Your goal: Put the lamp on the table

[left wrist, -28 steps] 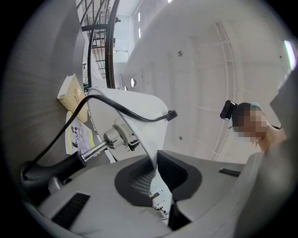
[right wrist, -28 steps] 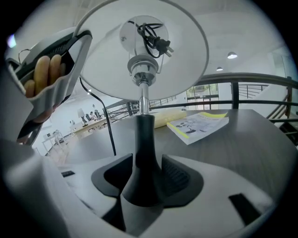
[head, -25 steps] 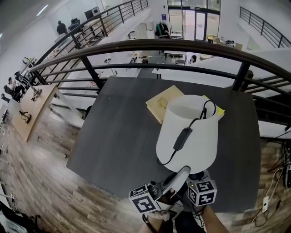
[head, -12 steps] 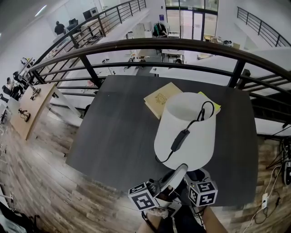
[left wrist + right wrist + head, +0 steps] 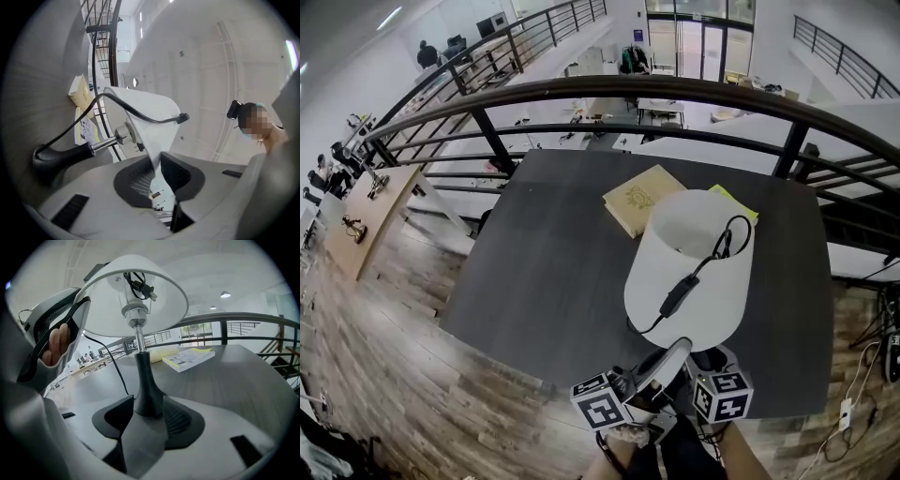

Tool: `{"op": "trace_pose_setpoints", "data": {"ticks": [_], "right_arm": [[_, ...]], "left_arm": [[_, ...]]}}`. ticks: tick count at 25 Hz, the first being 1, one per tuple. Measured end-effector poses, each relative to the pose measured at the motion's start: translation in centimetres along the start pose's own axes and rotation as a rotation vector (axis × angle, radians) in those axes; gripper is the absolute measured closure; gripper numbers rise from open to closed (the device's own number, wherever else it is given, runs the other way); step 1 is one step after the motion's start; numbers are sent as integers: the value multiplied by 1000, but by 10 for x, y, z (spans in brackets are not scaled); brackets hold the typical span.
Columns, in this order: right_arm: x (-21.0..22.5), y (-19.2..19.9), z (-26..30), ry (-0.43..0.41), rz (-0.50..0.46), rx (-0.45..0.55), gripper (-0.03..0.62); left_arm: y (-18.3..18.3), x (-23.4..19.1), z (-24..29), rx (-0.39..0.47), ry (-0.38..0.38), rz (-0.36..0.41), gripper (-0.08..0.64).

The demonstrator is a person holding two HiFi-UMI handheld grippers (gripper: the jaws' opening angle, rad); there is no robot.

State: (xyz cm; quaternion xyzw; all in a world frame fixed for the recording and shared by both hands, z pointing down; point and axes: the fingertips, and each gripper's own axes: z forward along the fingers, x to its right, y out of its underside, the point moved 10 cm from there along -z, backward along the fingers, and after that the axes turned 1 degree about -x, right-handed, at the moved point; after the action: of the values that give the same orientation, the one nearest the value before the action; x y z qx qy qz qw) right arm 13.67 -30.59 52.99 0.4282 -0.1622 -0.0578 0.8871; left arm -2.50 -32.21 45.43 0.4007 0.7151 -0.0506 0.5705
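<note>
The lamp has a white shade [image 5: 689, 272] and a black cord with a switch [image 5: 675, 295], and it stands upright over the near part of the dark table [image 5: 553, 262]. My right gripper [image 5: 145, 416] is shut on the lamp's black base [image 5: 147, 390], and its jaws hide the foot. My left gripper [image 5: 157, 176] has just been opening. The shade's lower rim [image 5: 150, 122] still passes between its pads, which stand slightly apart. In the head view both grippers sit below the shade, the left gripper [image 5: 661, 367] beside the right gripper [image 5: 711, 370].
A tan book [image 5: 639, 197] and a yellow-edged booklet [image 5: 733, 202] lie on the table behind the lamp. A dark metal railing [image 5: 675, 94] curves along the table's far side. Wooden floor [image 5: 412, 375] lies to the left and front.
The lamp and both grippers have shifted slightly over the table's near part. The lamp stays upright between them.
</note>
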Motion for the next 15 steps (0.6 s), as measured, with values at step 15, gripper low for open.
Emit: {"op": "trace_pose_setpoints", "data": {"ticks": [15], "right_arm": [[-9,15,-14,-8,15,-22,373]], "left_arm": [[12,4,-14,-7,-9,-12,465]]}}
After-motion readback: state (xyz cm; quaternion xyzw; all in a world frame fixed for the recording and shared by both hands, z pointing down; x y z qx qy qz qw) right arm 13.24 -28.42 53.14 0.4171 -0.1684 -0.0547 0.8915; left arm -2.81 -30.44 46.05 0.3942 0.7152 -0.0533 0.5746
